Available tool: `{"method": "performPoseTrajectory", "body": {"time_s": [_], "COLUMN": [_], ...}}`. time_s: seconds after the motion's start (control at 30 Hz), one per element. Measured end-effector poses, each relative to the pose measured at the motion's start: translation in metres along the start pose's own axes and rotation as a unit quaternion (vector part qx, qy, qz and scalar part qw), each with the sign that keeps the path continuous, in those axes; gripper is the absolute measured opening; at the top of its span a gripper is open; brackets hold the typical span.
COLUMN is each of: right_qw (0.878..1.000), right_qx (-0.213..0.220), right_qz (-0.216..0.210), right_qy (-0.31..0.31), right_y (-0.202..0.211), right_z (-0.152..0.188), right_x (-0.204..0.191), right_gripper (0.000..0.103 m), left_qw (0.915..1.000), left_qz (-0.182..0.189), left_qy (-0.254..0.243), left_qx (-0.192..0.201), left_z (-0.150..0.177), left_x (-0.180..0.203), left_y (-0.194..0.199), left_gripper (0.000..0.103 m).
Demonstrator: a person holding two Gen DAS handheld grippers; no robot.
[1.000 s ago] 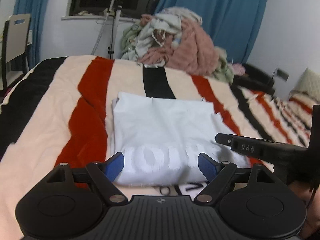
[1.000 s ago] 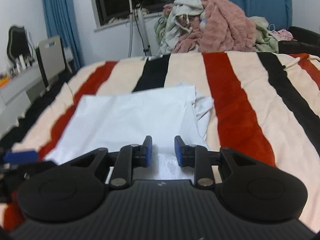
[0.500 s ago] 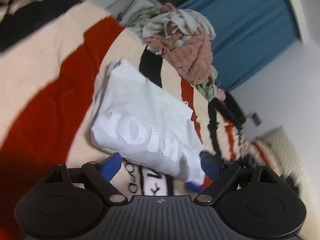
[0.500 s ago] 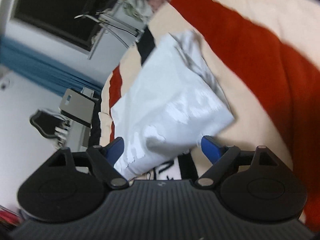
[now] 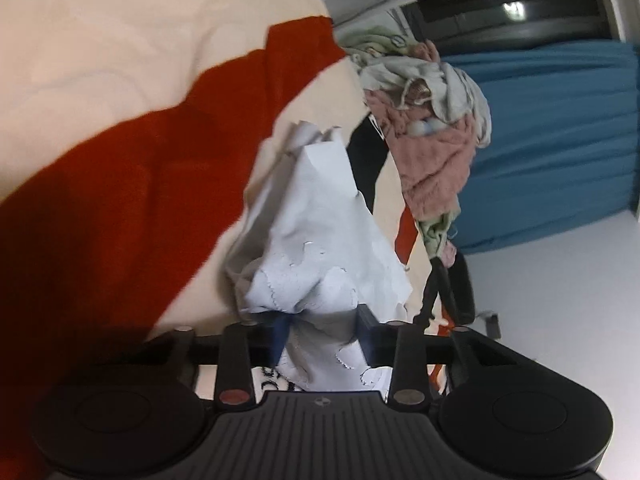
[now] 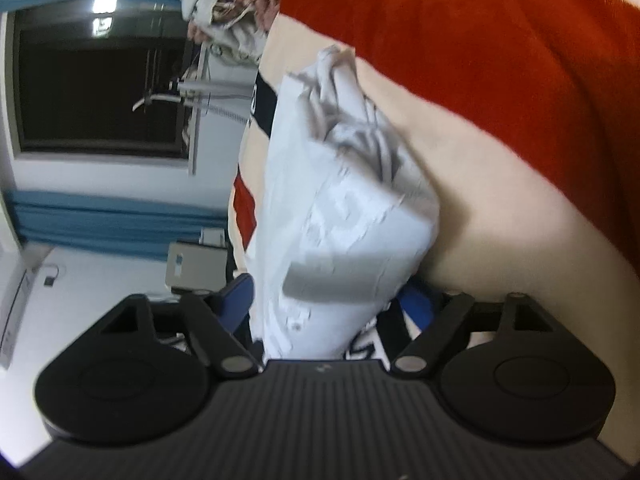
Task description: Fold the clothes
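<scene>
1. Garment: a pale blue folded T-shirt (image 5: 320,240), seen a second earlier lying flat on the striped bed blanket (image 5: 120,184), was now gathered at its near edge and partly raised off the bed.
2. Left gripper (image 5: 323,334): its jaws had just been closing and were clenched on a bunched wad of the T-shirt; both views were rolled sharply compared with the level ones before.
3. Right gripper (image 6: 332,300): jaws set wide with the thick folded edge between them; whether the pads pressed on it could not be told.
4. Assessment: the folded piece was judged to be in the course of being lifted, for a last fold or for removal.
5. Writing: cracked white lettering on the T-shirt, unreadable; black characters on cloth beneath, illegible.
6. Background: laundry heap (image 5: 424,120) unsorted at the bed's far end.
</scene>
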State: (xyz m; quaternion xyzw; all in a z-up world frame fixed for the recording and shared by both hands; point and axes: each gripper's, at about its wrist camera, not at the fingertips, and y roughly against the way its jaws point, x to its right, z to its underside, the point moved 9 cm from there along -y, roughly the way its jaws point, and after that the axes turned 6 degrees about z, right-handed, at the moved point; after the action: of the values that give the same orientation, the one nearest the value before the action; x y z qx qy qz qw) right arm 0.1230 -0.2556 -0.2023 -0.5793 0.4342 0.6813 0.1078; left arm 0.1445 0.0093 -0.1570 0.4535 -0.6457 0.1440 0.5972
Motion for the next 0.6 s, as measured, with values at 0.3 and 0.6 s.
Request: {"method": "performPoseTrajectory", "body": {"time_s": [0.3,0.6], "right_qw": [0.999,0.995], "right_qx": [0.035,0.064], "right_qz": [0.025,0.031], "right_qy": [0.008,0.069], "right_y": [0.001,0.016], "right_z": [-0.014,-0.009], "right_x": [0.001,-0.014], "right_gripper": [0.038,0.024], "left_qw": [0.9998,0.9969], "left_qz": [0.014,0.038], "left_qy": [-0.004,0.068], "left_qx": [0.012,-0.01], "left_z": [-0.003,0.001], "left_x": [0.005,-0.007], "left_y": [0.002,0.003], "left_gripper": [0.018,0.078]}}
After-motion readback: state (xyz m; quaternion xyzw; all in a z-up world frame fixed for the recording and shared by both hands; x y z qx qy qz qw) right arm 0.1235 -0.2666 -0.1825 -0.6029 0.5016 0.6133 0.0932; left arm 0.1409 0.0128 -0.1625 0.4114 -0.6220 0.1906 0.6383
